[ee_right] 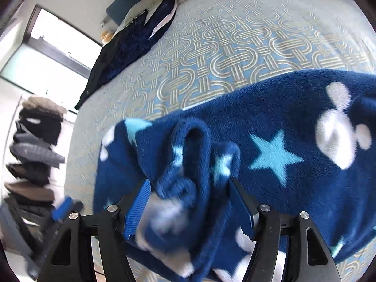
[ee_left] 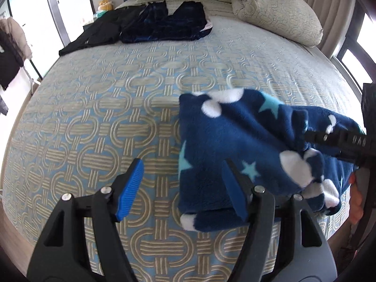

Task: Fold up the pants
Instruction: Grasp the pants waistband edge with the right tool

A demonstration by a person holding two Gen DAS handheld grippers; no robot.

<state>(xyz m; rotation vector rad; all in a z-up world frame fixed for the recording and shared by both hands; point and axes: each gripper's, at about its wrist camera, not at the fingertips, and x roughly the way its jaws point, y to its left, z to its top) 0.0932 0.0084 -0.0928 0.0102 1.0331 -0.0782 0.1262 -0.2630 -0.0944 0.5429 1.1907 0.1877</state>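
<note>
Left wrist view shows the fleece pants [ee_left: 235, 155] folded small on the bed [ee_left: 141, 75], the right gripper [ee_right: 188, 202] pinching them, the left gripper [ee_left: 183, 188] spread and empty, so little seems left.

Soft, even daylight fills both views, coming from blown-out white windows [ee_left: 70, 9] at the left and a glaring pane at the far right edge. Shadows under the navy star-printed fleece pants [ee_left: 246, 145] are faint. Heavy fisheye bending curves the blue-and-beige patterned bedspread [ee_left: 117, 98] and darkens the corners. In the right wrist view, the fleece between the blue pads [ee_right: 138, 209] and the stacked dark clothes [ee_right: 35, 145] are motion-blurred.
</note>
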